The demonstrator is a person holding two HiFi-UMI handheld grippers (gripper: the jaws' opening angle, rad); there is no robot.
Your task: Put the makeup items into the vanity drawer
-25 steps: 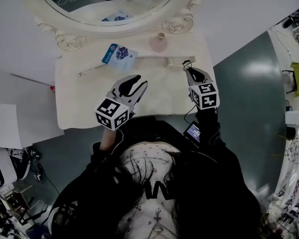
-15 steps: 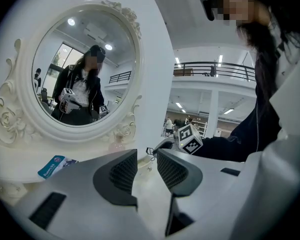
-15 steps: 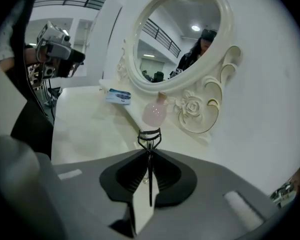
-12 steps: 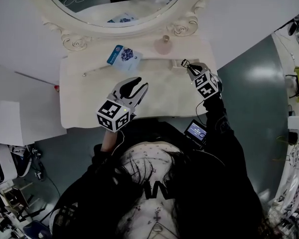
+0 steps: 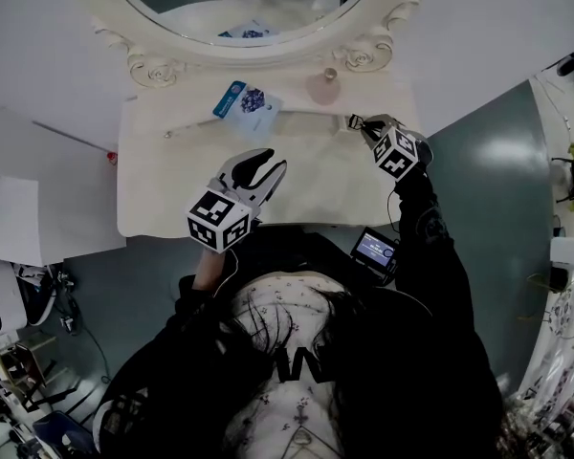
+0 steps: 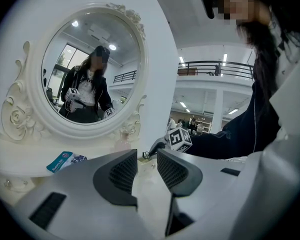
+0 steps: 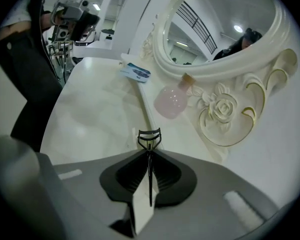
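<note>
My right gripper point(image 5: 362, 125) hovers over the back right of the vanity top point(image 5: 172, 194), shut on a black eyelash curler point(image 7: 149, 140) whose head sticks out past the fingertips point(image 7: 140, 170). A pink perfume bottle point(image 5: 323, 87) stands just beyond it against the mirror frame. A blue sachet point(image 5: 249, 100) lies at the back centre, with a thin stick point(image 5: 189, 126) to its left. My left gripper point(image 5: 256, 168) hangs over the front middle of the top, open with a narrow gap and nothing in it point(image 6: 146, 170). No drawer shows in any view.
The oval mirror point(image 5: 239, 8) with its carved cream frame rises behind the top. A low raised strip point(image 5: 306, 113) runs along the back. A small device with a lit screen point(image 5: 375, 249) hangs at the person's waist below the front edge.
My right gripper, still holding the curler, has drawn in toward the back of the vanity near the perfume bottle. The left gripper has barely moved. The head view has shifted slightly.
</note>
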